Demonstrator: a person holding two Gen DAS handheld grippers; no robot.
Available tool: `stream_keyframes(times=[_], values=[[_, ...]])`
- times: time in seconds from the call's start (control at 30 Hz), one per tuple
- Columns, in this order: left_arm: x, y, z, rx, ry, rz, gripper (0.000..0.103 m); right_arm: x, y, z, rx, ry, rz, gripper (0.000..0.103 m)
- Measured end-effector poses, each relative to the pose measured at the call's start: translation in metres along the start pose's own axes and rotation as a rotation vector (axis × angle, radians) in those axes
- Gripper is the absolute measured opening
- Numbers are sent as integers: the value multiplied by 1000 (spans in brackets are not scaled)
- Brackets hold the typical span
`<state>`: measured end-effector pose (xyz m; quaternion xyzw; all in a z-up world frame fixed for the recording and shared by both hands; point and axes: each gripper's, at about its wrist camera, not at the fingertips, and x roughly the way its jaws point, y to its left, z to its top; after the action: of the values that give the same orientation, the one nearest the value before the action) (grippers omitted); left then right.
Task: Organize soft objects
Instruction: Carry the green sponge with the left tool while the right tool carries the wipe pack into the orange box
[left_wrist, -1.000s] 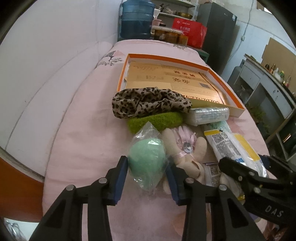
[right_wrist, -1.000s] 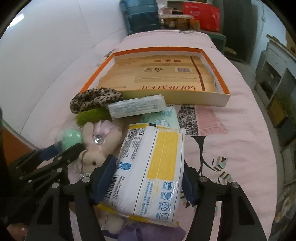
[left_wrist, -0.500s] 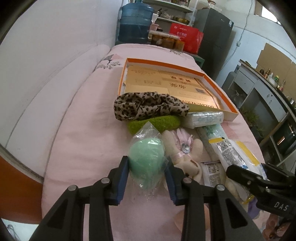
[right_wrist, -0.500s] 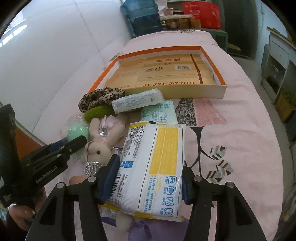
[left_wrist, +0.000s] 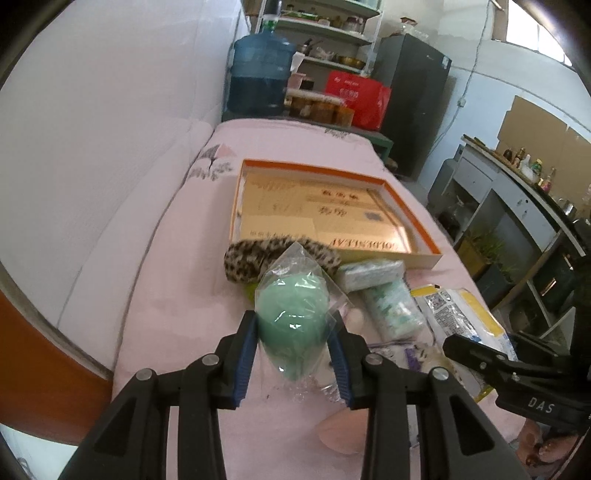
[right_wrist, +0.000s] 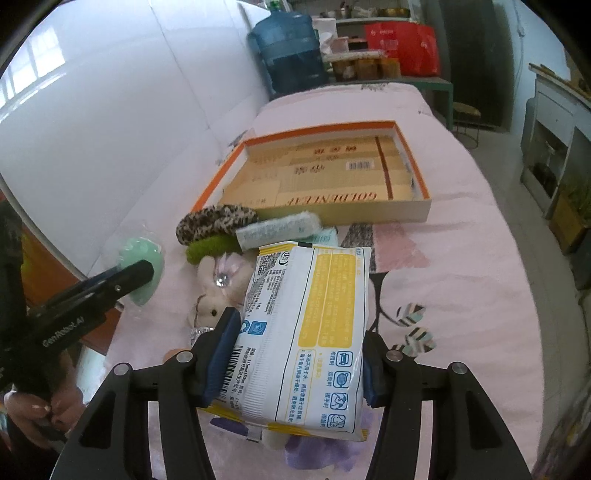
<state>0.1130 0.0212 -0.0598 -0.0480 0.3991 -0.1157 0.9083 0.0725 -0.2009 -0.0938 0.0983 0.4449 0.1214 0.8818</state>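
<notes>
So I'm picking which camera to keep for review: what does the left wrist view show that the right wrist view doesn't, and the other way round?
Only the left wrist view shows the left gripper shut on the bagged green ball from behind, plus the fridge.

Only the right wrist view shows the right gripper shut on the yellow-and-white pack, and the plush rabbit.

Both show the orange-rimmed box, leopard-print cloth and water jug.

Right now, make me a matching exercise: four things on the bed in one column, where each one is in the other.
1. green sponge in a clear bag
2. white and yellow wipes pack
3. leopard-print cloth
4. plush bunny

A. lying against the orange-rimmed box
B. in the left gripper
C. left of the wipes pack
D. in the right gripper

Pairs: 1-B, 2-D, 3-A, 4-C
</notes>
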Motion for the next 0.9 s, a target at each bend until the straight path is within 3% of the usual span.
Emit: stream_keyframes(times=[0.1, 0.27, 0.57, 0.9], values=[[-5, -5, 9, 14, -13, 2, 38, -9, -3, 5, 2, -21, 4, 57], [-9, -11, 23, 26, -28, 0, 38, -26, -13, 18, 42, -55, 94, 57], [-5, -22, 66, 66, -60, 48, 38, -50, -25, 59, 3, -138, 45, 57], [20, -26, 115, 53, -85, 76, 38, -36, -33, 102, -23, -163, 36, 57]])
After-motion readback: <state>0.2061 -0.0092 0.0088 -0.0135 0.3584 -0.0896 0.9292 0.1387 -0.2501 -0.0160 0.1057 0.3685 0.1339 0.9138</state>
